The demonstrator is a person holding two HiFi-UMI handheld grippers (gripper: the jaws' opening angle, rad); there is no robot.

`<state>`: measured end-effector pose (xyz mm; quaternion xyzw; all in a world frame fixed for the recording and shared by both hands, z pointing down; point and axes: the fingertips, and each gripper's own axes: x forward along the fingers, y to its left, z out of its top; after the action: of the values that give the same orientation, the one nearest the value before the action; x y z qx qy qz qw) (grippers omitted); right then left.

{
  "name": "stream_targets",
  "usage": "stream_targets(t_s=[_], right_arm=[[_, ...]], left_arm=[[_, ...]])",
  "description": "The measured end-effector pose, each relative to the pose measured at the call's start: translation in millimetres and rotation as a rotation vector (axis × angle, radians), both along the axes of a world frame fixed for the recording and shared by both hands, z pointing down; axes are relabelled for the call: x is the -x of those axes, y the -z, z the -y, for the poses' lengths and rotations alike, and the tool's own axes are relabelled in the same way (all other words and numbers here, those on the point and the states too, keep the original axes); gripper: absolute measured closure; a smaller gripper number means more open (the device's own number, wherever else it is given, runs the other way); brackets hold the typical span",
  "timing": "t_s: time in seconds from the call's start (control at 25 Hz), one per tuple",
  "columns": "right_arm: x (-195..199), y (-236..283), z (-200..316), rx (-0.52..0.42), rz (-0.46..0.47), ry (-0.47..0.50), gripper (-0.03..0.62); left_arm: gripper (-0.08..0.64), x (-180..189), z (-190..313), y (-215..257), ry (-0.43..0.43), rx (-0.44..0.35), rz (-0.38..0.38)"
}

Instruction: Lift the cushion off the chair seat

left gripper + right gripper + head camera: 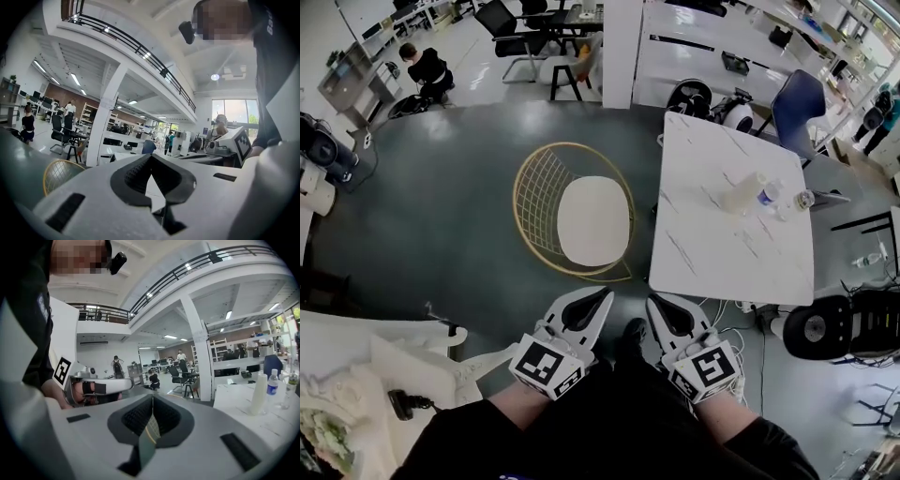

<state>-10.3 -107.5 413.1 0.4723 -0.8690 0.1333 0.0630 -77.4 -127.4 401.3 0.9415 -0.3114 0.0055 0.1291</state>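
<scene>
Cushion (593,220) first: smooth, cream, a rounded oval pad, lying flat on the seat of the chair (534,187), touched by neither gripper. Chair of thin gold wire, crossed into a diamond mesh and bent into a bowl-shaped shell with a hoop rim, standing on a glossy dark grey floor (441,216). Just right of it, a square white surface (712,258) with faint marble veining, one edge close beside the chair's rim, carrying a translucent tumbler (741,192) and a clear plastic bottle (766,195) with a blue label. Low in the head view, left gripper (606,296) and right gripper (653,301): white moulded plastic, black ribbed pads, each backed by a cube of black-and-white square markers, side by side, pointing toward the chair and well short of the cushion. Left fingers (133,176) closed tip to tip, nothing between them; right fingers (136,417) likewise pressed together and empty. Only a strip of floor between fingertips and chair. Farther off, a white pillar (621,37), a black office chair (511,28), a blue chair (797,103), a crouching person in black (427,67), and tangled cables (741,314) below the surface's near corner.
</scene>
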Motion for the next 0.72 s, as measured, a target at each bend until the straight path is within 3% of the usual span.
stream_targets(t_s=[0.48,0.72], right_arm=[[15.4,-12.5,68.2,0.034,0.073,0.153,0.565],[18.5,-33.7,94.4,0.069,0.084,0.177,0.565]], left_arm=[[0.548,6.3,59.2,-11.8,0.157,0.053,0.041],[0.548,10.8,80.6,-30.1,0.214,0.07,0.063]])
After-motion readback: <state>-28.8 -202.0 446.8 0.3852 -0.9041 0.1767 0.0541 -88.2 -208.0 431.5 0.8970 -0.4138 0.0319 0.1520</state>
